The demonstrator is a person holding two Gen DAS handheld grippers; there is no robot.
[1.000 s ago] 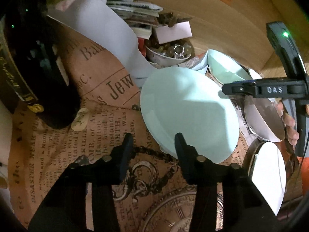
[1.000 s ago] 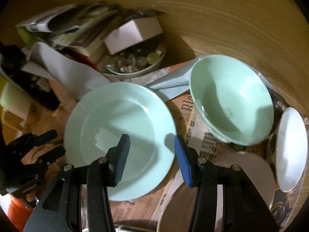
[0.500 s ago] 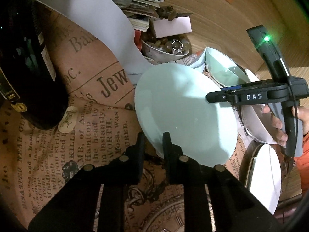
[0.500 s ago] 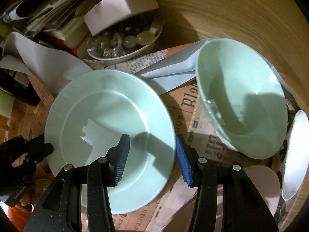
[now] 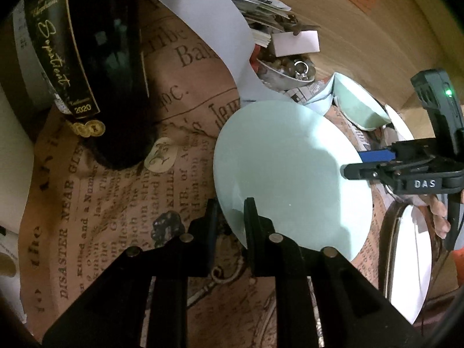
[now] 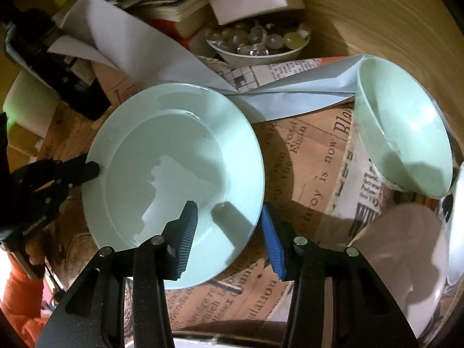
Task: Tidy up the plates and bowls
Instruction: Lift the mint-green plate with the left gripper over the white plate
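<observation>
1. The pale green plate [image 6: 174, 174] lies on the newsprint-patterned cloth [image 6: 313, 168].
2. The left gripper [image 5: 230, 217] is clamped on the plate's near rim, 1 finger under it, 1 on top.
3. The right gripper [image 6: 229, 226] straddles the opposite rim; its jaws are closing, pads not yet touching.
4. Farther off, a pale green bowl [image 6: 406, 133] rests tilted beside white dishes [image 6: 406, 249].

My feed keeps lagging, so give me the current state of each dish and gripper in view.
Left gripper: shut on the plate's rim.
Right gripper: jaws closing astride the opposite rim, not yet pressing.
Pale green plate: upright, empty.
Green bowl: tilted, empty.
Bead bowl: upright, full.
</observation>
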